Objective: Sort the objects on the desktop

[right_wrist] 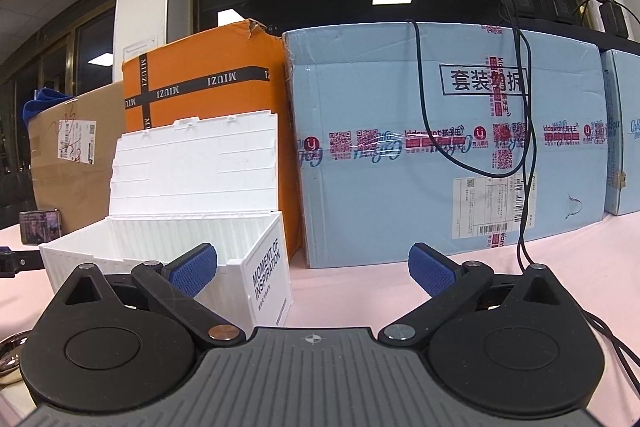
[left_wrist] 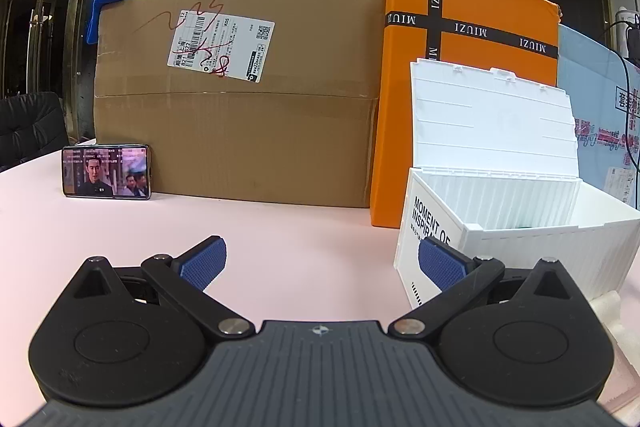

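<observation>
A white ribbed storage box (left_wrist: 520, 219) with its lid raised stands on the pink table; it also shows in the right wrist view (right_wrist: 160, 239). Black lettering marks its end wall. My left gripper (left_wrist: 322, 261) is open and empty, low over the table, with its right finger just in front of the box's left end. My right gripper (right_wrist: 312, 269) is open and empty, with its left finger in front of the box's right end. A phone (left_wrist: 106, 171) with a lit screen leans against a brown carton. The inside of the box is mostly hidden.
A brown carton (left_wrist: 240, 91), an orange box (left_wrist: 472, 39) and a light blue carton (right_wrist: 448, 147) stand in a row behind the box. Black cables (right_wrist: 520, 155) hang down the blue carton onto the table. A shiny metal object (right_wrist: 10, 355) lies at the left edge.
</observation>
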